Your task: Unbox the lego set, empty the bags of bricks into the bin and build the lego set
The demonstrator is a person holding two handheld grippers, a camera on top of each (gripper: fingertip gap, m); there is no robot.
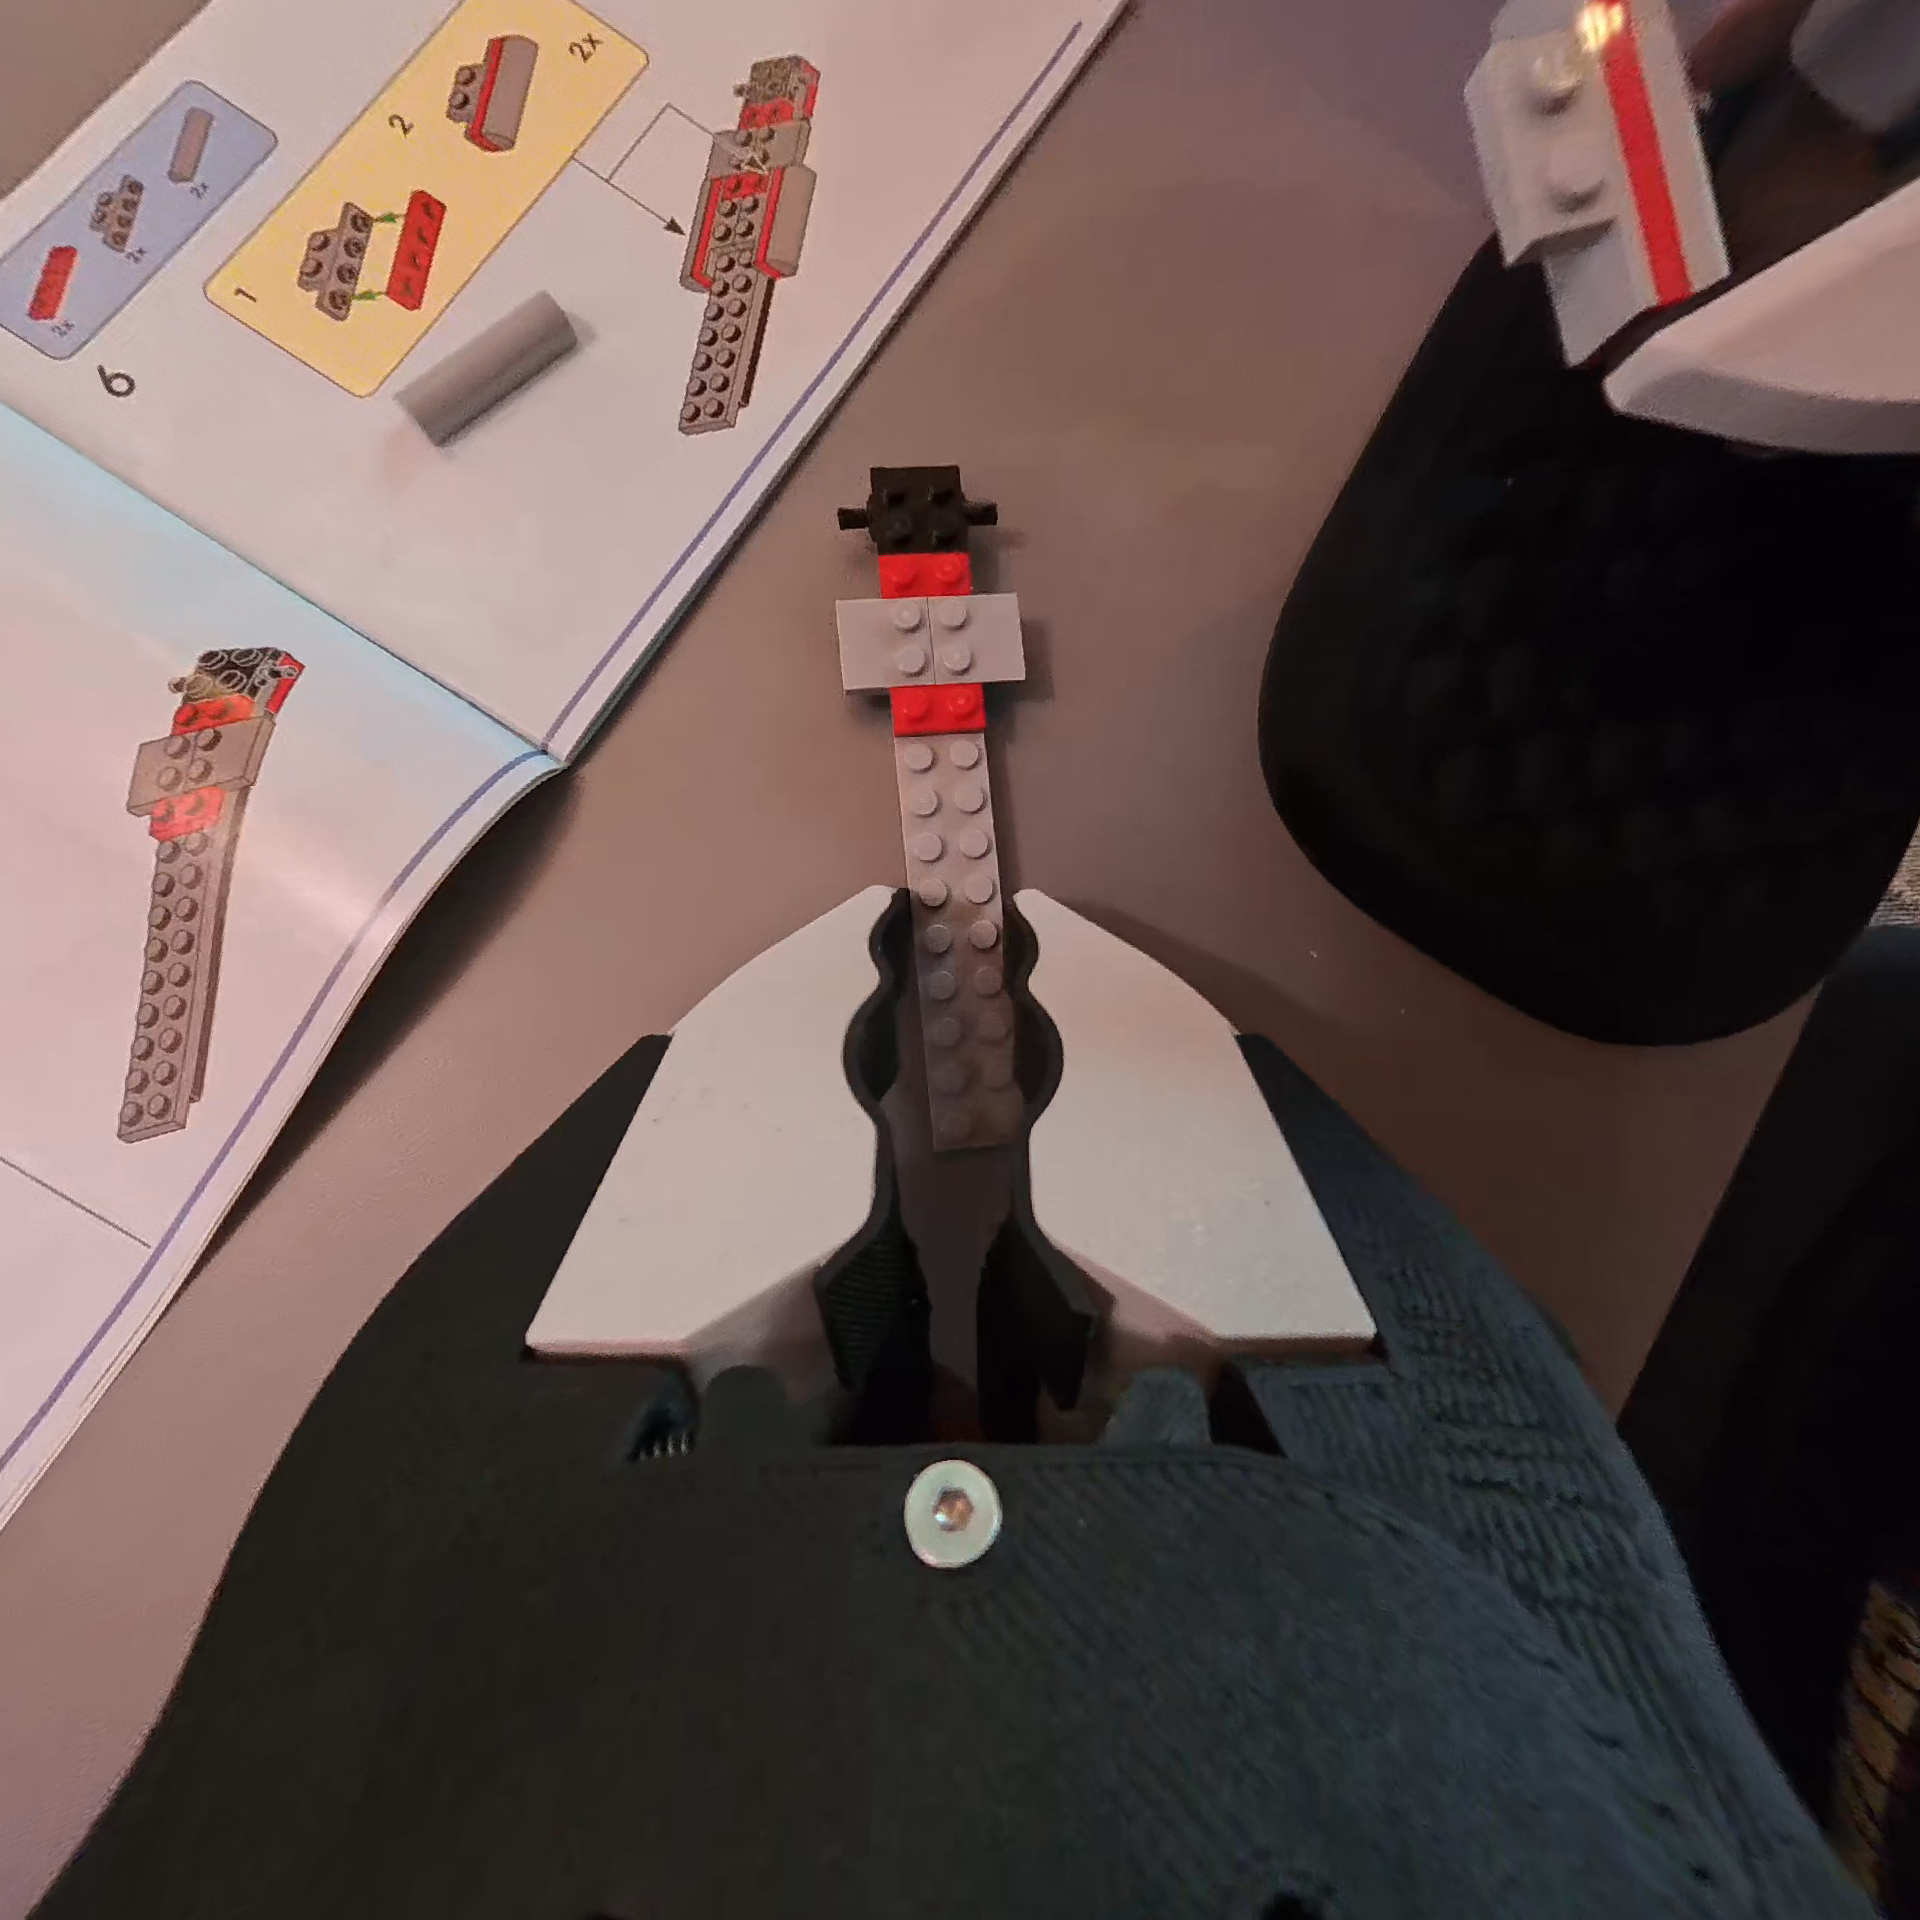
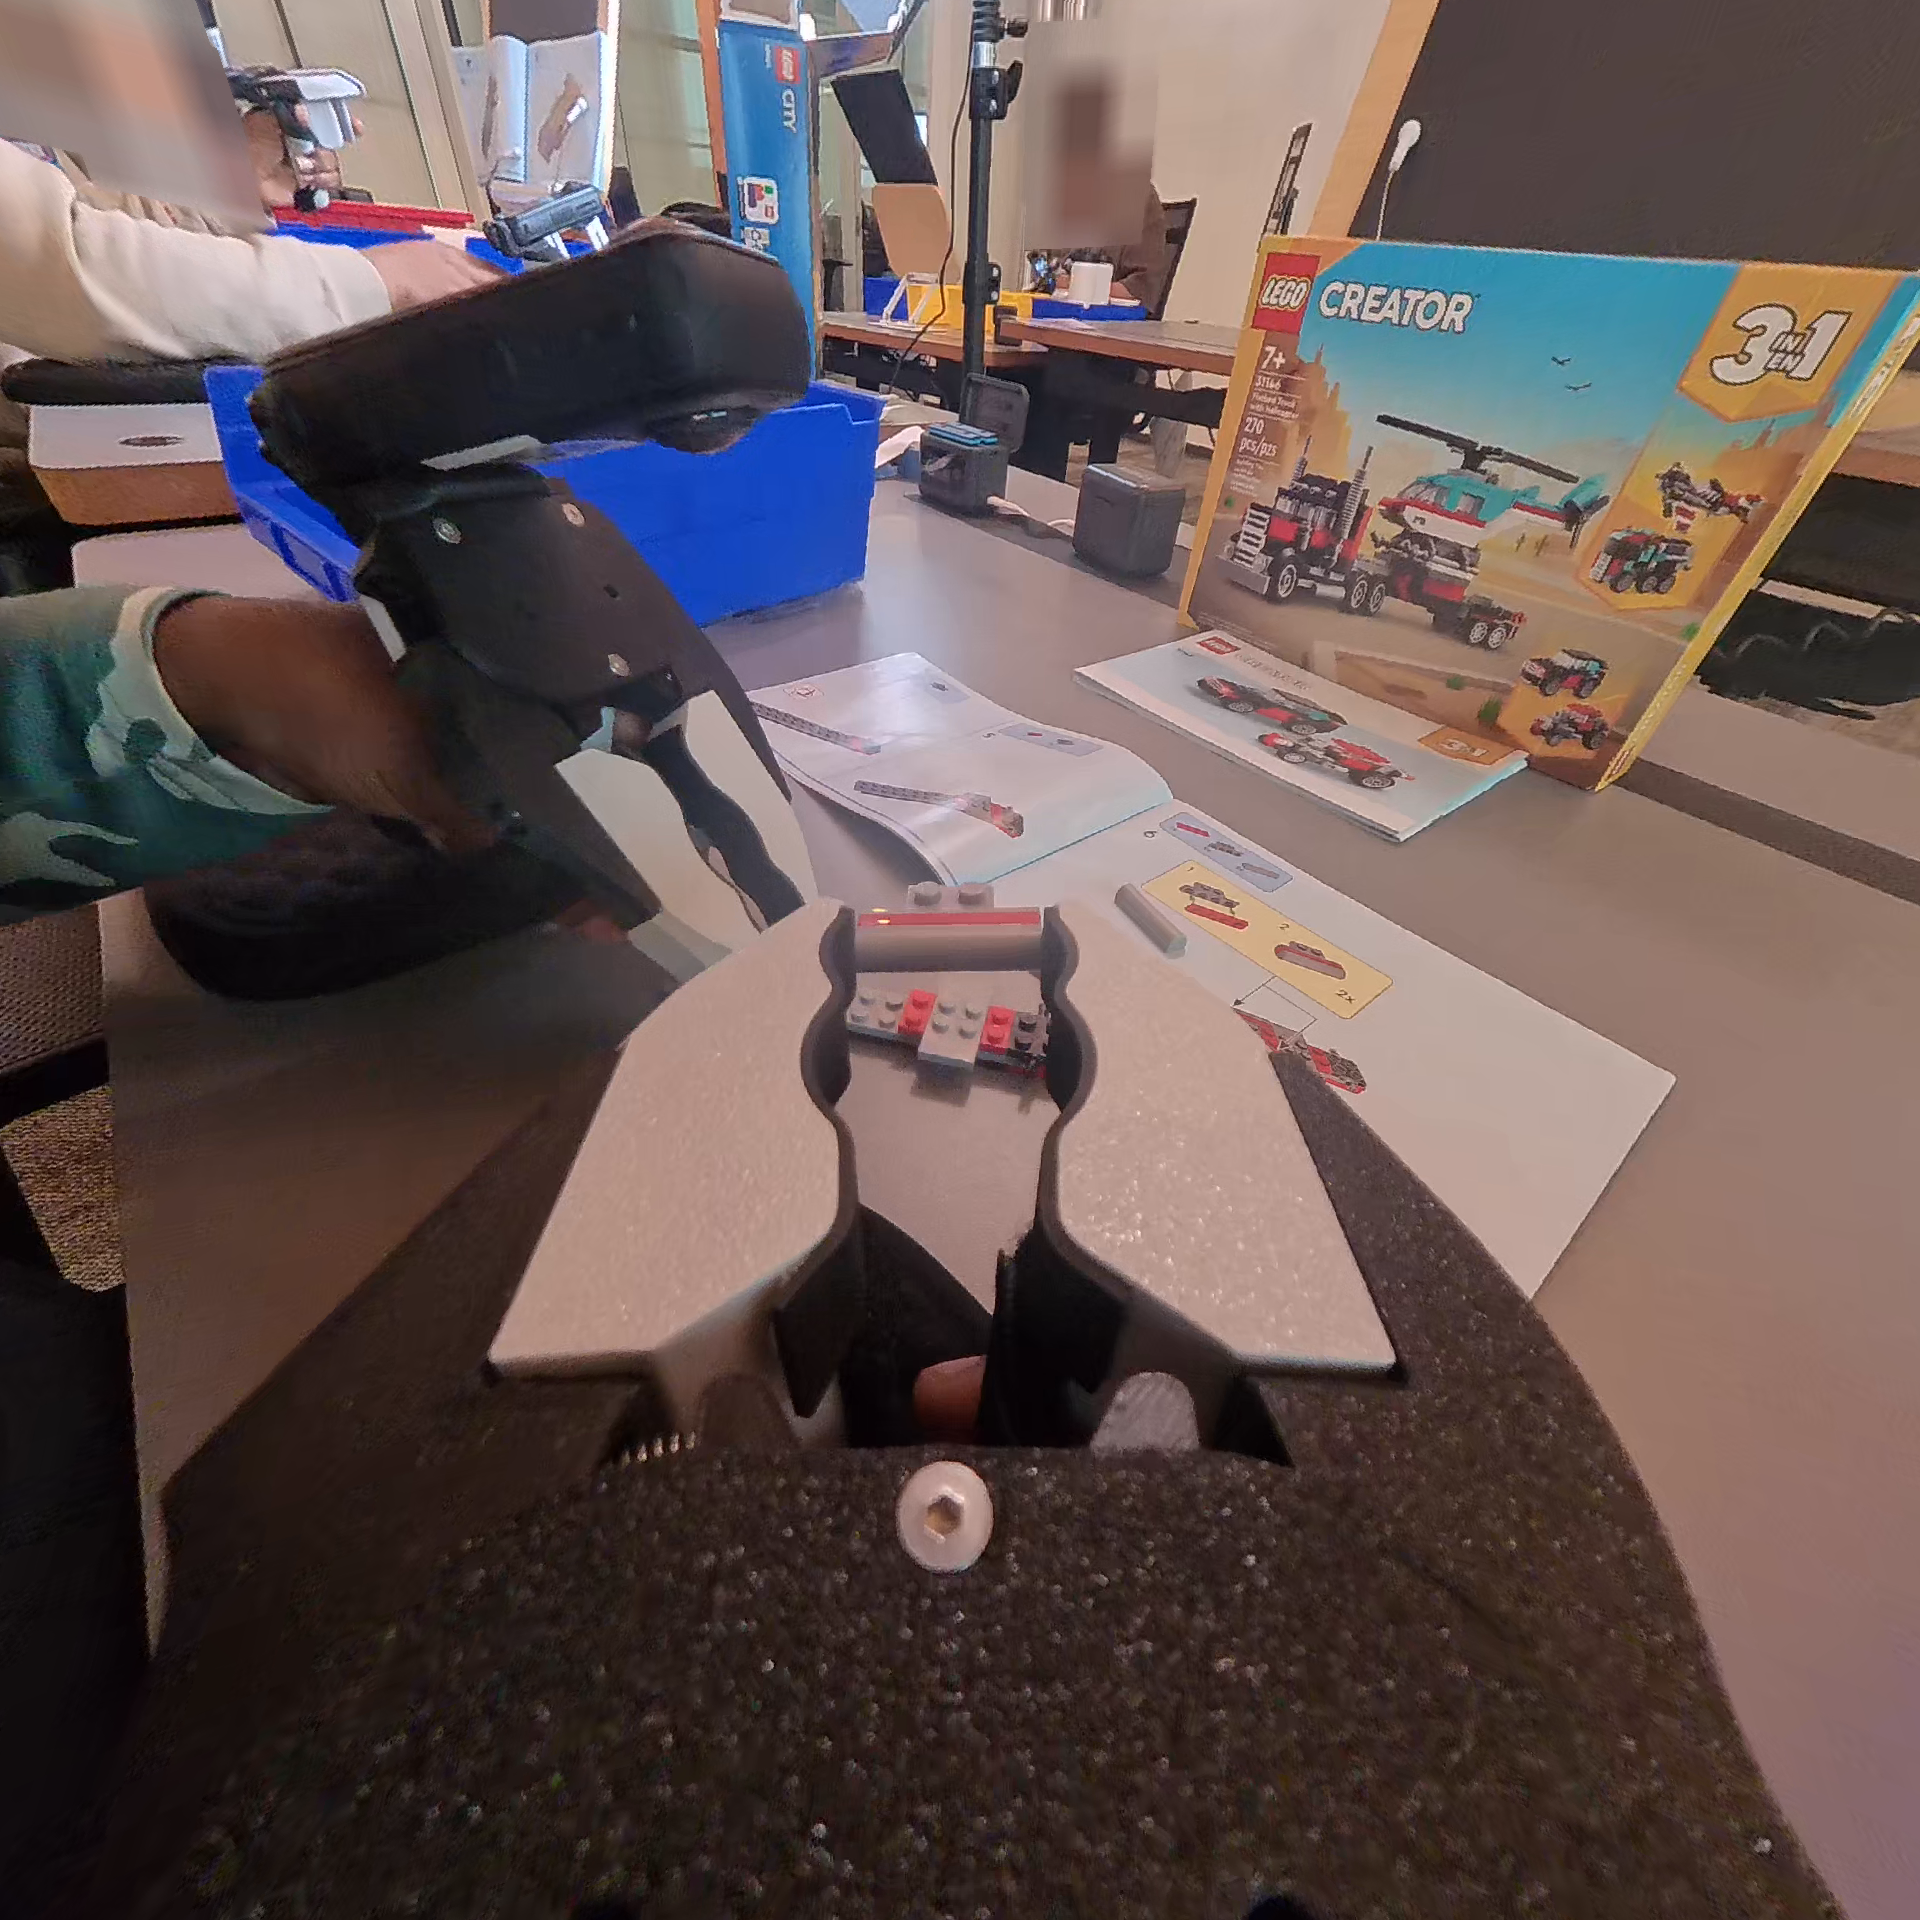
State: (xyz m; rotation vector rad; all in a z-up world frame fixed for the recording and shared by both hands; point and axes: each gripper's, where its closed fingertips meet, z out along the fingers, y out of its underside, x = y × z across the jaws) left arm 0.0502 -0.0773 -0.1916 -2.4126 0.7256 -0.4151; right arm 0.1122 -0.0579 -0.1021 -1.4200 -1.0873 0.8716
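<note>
Holding two brick pieces above the bench

Pinching the long grey plate assembly by its near end, the left gripper keeps it flat on the bench. The right gripper has its jaws pressed on a small grey-and-red sub-assembly, beside the open instruction booklet.

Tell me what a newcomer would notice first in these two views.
First, the long grey plate assembly with red and black bricks at its far end, clamped in the left gripper over the table. Next, the right gripper pinching a small grey-and-red sub-assembly just above it. Behind, the colourful set box stands at the right, with the open instruction booklet lying before it.
</note>
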